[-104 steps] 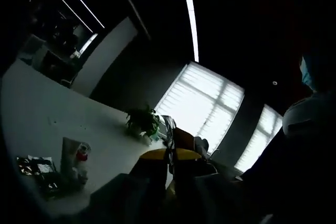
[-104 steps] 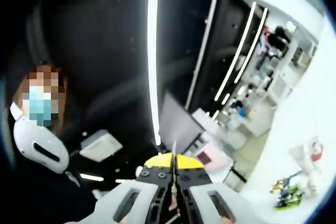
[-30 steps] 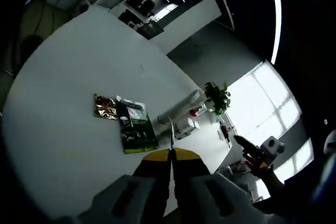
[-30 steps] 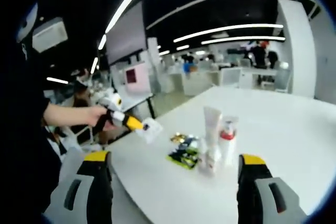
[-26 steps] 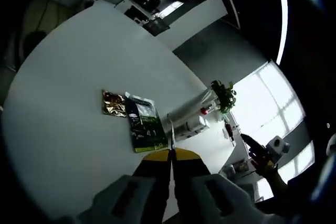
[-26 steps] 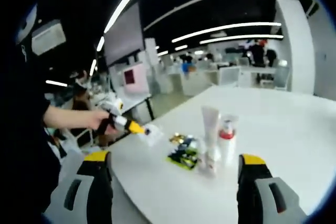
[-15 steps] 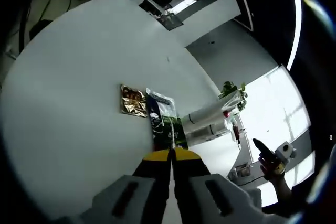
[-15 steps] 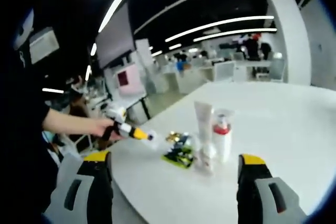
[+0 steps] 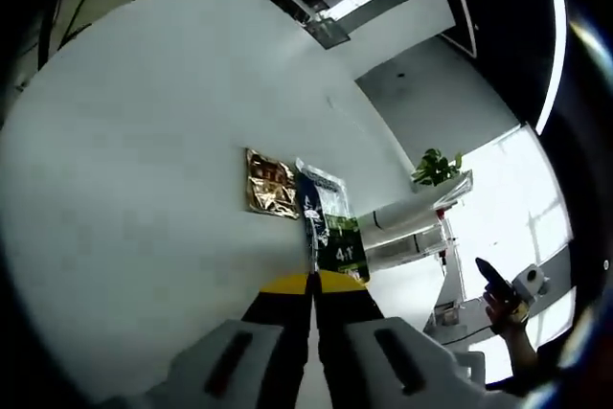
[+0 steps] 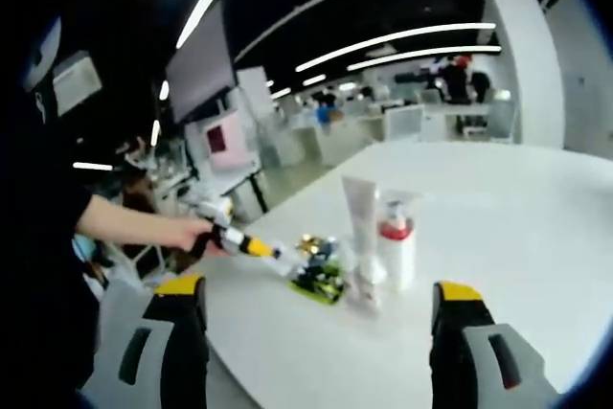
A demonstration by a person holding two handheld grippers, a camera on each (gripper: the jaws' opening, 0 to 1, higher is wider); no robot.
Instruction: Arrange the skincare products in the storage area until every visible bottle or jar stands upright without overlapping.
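Note:
A white tube [image 10: 361, 218] and a white pump bottle with a red collar [image 10: 397, 242] stand upright side by side on the white table [image 10: 536, 237]. A small clear bottle [image 10: 368, 280] stands in front of them. Green and gold sachets [image 10: 319, 276] lie flat beside them. My right gripper [image 10: 319, 290] is open, wide apart, short of the products. My left gripper [image 9: 311, 280] is shut, with nothing seen between its jaws, just short of the green sachet [image 9: 333, 230] and the gold sachet [image 9: 270, 183]. The same left gripper [image 10: 251, 245] reaches in from the left, held by a hand.
A potted plant [image 9: 436, 167] stands beyond the tube [image 9: 414, 215] and the bottle [image 9: 402, 249]. A hand holds the right gripper [image 9: 506, 286] past the table's edge. Desks and chairs [image 10: 402, 126] stand far behind. Bare tabletop [image 9: 134, 141] spreads around the sachets.
The left gripper has come in over the table toward the sachets, still shut. The right view has drifted slightly closer to the products, with its jaws still wide open.

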